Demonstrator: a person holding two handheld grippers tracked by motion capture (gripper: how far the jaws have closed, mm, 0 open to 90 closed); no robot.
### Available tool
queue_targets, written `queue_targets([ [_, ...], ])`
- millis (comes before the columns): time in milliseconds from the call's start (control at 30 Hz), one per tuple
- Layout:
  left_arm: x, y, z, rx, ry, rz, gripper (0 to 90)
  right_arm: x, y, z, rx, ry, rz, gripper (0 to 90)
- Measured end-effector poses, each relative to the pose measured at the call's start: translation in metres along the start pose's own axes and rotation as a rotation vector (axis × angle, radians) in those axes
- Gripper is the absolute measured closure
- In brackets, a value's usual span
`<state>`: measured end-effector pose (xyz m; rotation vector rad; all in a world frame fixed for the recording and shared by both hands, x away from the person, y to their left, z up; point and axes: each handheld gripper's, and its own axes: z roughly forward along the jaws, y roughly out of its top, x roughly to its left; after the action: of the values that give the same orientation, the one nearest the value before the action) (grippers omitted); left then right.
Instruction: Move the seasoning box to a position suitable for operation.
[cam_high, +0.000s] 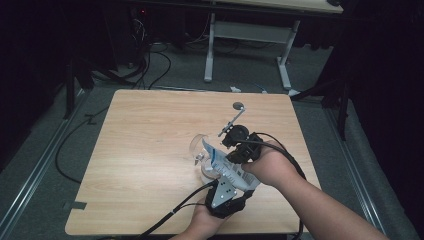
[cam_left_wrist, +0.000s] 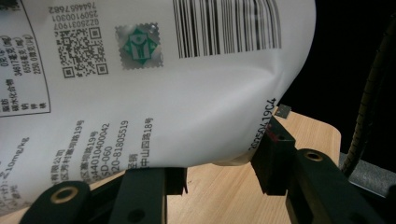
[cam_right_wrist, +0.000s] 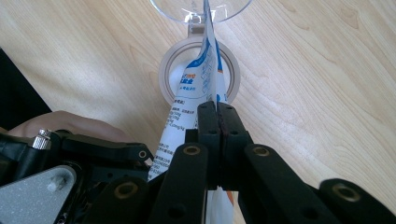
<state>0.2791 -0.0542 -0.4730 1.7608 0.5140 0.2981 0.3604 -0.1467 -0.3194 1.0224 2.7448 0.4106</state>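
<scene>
Nearest us, our left gripper (cam_high: 226, 192) clamps the white pouch (cam_high: 226, 167) at its bottom — its long axis slants up-left toward the jar (cam_high: 206, 172); our right gripper (cam_right_wrist: 218, 122) pinches its edge.

High view overhead; gripper views close; all share pouch (cam_high: 227, 167).

On the white pouch (cam_left_wrist: 154, 93), seen in the left gripper view, a black barcode (cam_left_wrist: 226, 25) is printed at the upper right, with a QR code (cam_left_wrist: 83, 51) and a green diamond emblem (cam_left_wrist: 139, 45) to its left. Digits "81805519" and "44010400042" can be made out among lines of Chinese characters lower down, and a date-style code reading roughly "2025041 19C4" is stamped along the right seam. "10mg/kg" is read at the far left edge.
</scene>
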Motion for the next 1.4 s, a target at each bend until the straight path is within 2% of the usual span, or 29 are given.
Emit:
queue_targets([
  [1400,0.0011,0.0022,-0.0014,-0.005,0.006,0.002,61.4,0.0024,0.0043,0.0007,0.005,0.008,-0.001,90.0],
])
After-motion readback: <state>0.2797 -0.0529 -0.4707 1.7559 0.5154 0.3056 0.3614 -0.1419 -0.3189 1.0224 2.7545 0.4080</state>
